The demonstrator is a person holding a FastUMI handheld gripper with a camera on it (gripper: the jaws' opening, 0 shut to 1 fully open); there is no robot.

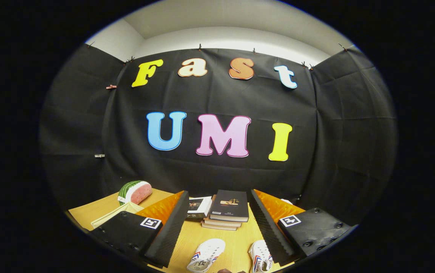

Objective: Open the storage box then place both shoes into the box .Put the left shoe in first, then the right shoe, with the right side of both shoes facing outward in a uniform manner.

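White canvas shoes (206,254) (261,256) lying on the table (236,242) between the fingers, near the tips. Gripper (217,231) wide apart, holding nothing. Probably light, floppy uppers; best pinched at the stiffer heel collar.

gripper (217,227) held level, fingers (170,231) spread wide apart, apparently holding nothing

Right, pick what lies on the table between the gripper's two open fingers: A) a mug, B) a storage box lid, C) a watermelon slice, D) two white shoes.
D: the two white shoes lie on the wooden table between the open gripper fingers, nearer than the stack of books.
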